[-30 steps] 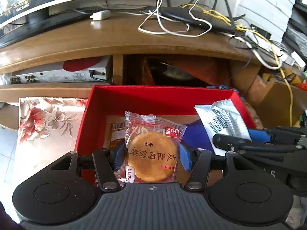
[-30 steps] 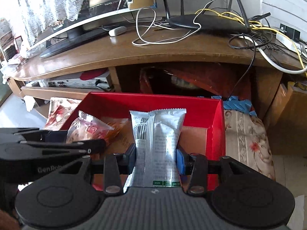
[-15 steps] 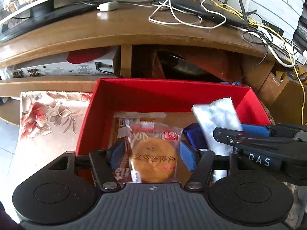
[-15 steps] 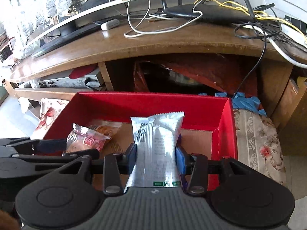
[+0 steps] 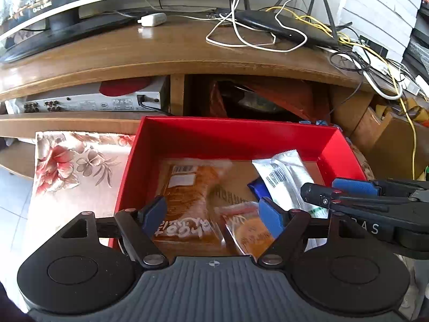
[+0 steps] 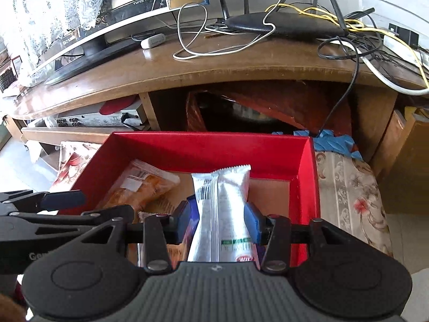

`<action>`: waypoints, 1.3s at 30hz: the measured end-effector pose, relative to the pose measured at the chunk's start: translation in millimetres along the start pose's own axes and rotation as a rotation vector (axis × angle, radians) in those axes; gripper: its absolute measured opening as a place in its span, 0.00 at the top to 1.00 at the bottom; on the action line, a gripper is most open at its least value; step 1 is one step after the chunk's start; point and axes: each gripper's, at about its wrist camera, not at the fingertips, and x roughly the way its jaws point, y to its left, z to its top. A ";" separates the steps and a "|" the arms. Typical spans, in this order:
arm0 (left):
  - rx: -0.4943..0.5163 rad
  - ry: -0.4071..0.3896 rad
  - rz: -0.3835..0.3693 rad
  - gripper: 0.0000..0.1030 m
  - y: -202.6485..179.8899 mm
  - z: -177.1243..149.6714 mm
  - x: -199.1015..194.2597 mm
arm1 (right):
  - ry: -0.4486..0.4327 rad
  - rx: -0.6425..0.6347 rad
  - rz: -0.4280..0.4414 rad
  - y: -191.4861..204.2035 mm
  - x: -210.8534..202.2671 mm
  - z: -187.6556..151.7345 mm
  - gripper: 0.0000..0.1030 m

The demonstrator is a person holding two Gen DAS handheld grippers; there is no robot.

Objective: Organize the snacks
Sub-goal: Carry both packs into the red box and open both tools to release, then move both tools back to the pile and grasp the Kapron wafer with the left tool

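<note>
An open red box (image 5: 236, 134) (image 6: 209, 145) sits on a floral cloth below a wooden stand. My left gripper (image 5: 211, 217) hangs over the box's near-left part. Its jaws are opening and its pads press on nothing. A round cake packet (image 5: 249, 230) lies on the box floor beside the right pad. A larger bread packet (image 5: 187, 196) (image 6: 139, 187) and a blue packet (image 5: 256, 187) also lie inside. My right gripper (image 6: 219, 222) (image 5: 332, 189) is shut on a silver packet (image 6: 222, 209) (image 5: 287, 179), held upright over the box's right half.
The wooden stand (image 5: 161, 53) carries a monitor (image 6: 80, 35), a router (image 5: 281, 26) and tangled cables. A silver player (image 5: 93, 102) sits on its shelf. The floral cloth (image 5: 75, 166) spreads to the left and right of the box. Tiled floor lies at the far left.
The left jaws have spread apart, and the round cake packet has dropped from them onto the box floor. The right gripper still holds the silver packet, in about the same spot.
</note>
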 end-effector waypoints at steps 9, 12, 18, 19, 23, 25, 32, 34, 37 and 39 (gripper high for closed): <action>0.011 0.002 0.015 0.18 11.0 -20.9 -30.1 | 0.013 -0.017 0.023 14.5 -29.3 -23.3 0.54; -0.002 0.017 0.029 0.18 21.0 -31.1 -37.2 | 0.024 -0.029 0.036 22.7 -37.9 -33.6 0.54; -0.041 0.032 0.051 0.18 44.2 -51.7 -53.0 | 0.034 -0.054 0.057 41.2 -49.9 -50.4 0.50; -0.050 0.037 0.054 0.18 48.2 -54.9 -54.4 | 0.039 -0.052 0.068 43.9 -51.2 -52.0 0.50; -0.070 0.060 0.068 0.18 60.4 -65.7 -56.8 | 0.046 -0.081 0.090 58.5 -57.0 -59.7 0.50; -0.061 0.066 0.068 0.17 64.9 -70.3 -56.1 | 0.053 -0.093 0.098 63.7 -57.7 -63.2 0.50; 0.004 0.112 0.004 0.16 76.9 -79.7 -36.1 | 0.109 -0.109 0.114 69.8 -48.6 -75.2 0.50; 0.008 0.121 -0.021 0.16 77.9 -77.4 -27.7 | 0.114 -0.110 0.112 70.6 -47.0 -76.7 0.50; 0.037 0.141 -0.040 0.16 76.8 -76.9 -17.1 | 0.121 -0.109 0.118 71.7 -45.4 -77.3 0.50; 0.058 0.159 -0.042 0.16 75.8 -79.9 -11.2 | 0.128 -0.107 0.125 71.5 -44.5 -78.2 0.50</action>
